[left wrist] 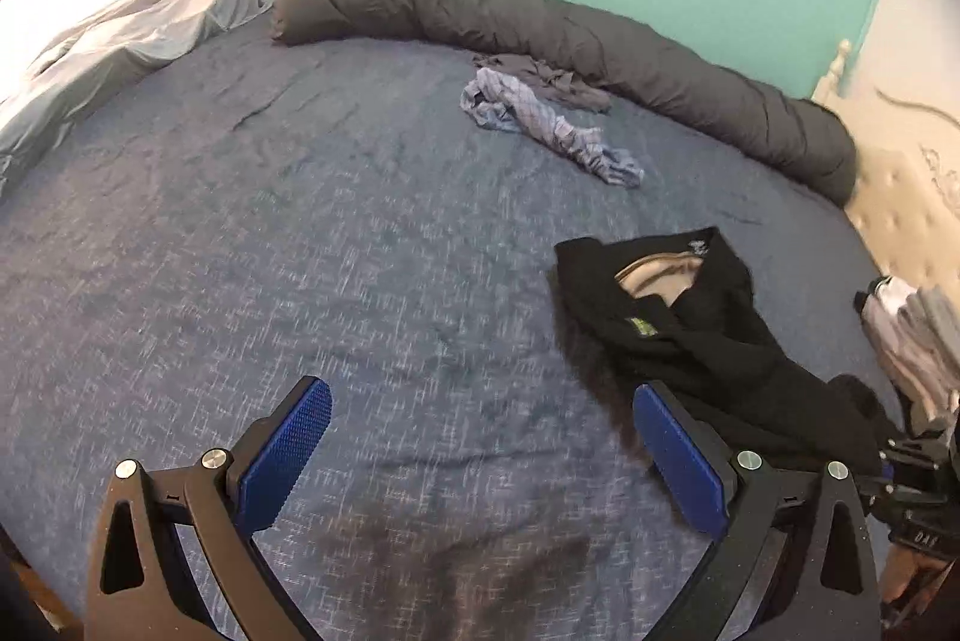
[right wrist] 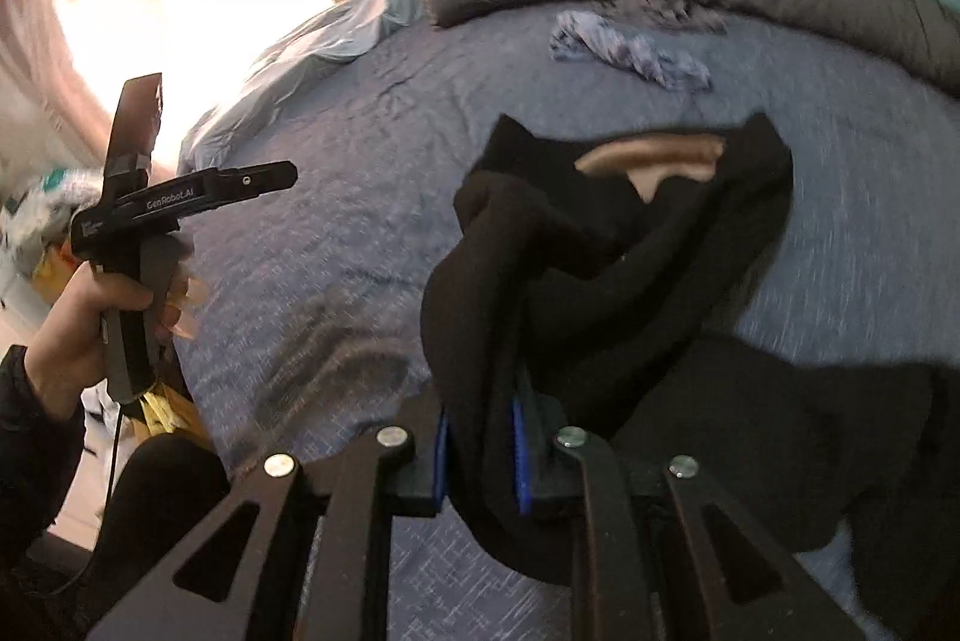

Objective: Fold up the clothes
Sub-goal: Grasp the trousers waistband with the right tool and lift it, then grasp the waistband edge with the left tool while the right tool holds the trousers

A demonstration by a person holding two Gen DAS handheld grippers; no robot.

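Observation:
A black garment [left wrist: 696,335] with a tan inner collar and a small green label lies bunched on the blue bed [left wrist: 300,233] at the right. My left gripper [left wrist: 480,407] is open and empty above the sheet, left of the garment. My right gripper [right wrist: 480,437] is shut on a fold of the black garment [right wrist: 600,269] and holds it above the bed [right wrist: 336,173]. The left gripper [right wrist: 282,176] also shows in the right wrist view, held in a hand at the left.
A crumpled blue plaid cloth [left wrist: 540,119] and a grey garment [left wrist: 558,83] lie near the far side. A rolled dark grey duvet [left wrist: 540,23] runs along the teal wall. A light blue pillow [left wrist: 120,41] lies far left. Folded clothes [left wrist: 918,329] sit at the right edge.

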